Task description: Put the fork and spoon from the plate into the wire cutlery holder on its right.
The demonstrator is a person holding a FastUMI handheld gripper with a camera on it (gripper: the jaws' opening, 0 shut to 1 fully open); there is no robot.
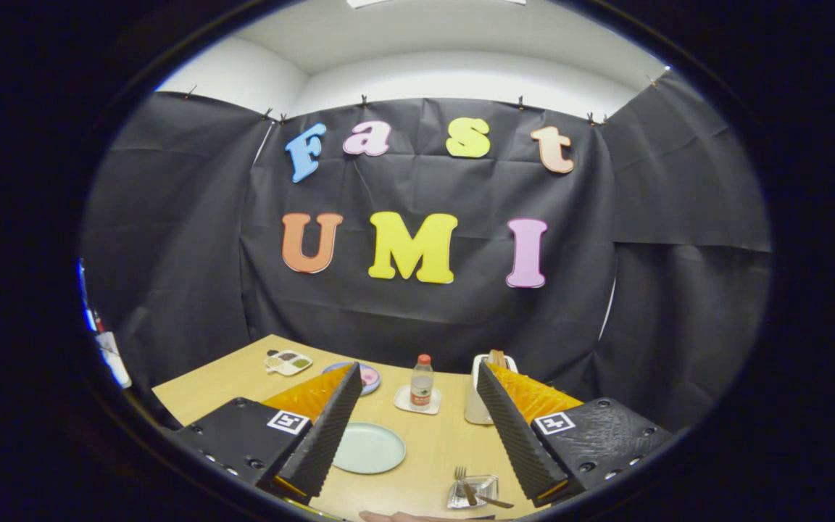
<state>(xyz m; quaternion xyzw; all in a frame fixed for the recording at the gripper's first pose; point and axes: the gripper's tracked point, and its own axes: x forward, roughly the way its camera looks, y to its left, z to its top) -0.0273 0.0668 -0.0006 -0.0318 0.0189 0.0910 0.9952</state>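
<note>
Black cloth hangs all round the booth behind a light wooden bench [454,442], and I'm looking down along my claw [417,428] from a bit above it. Going left to right: a small tray with compartments [288,362] sits at the far left of the bench, then a bluish plate with something pink on it [368,378], half hidden behind my left finger [327,431]. Nearer to me, just inside that finger, is a pale green plate [369,448]. Further back in the gap between the fingers stands a small bottle with a red cap [422,382] on a white square coaster [417,401]. A white holder [477,395] peeks out behind my right finger [515,431]. Down near that fingertip, a fork [464,483] and what I take to be the spoon [493,500] lie on a small clear square dish [474,491]. Claw is spread wide, gripping nothing.
</note>
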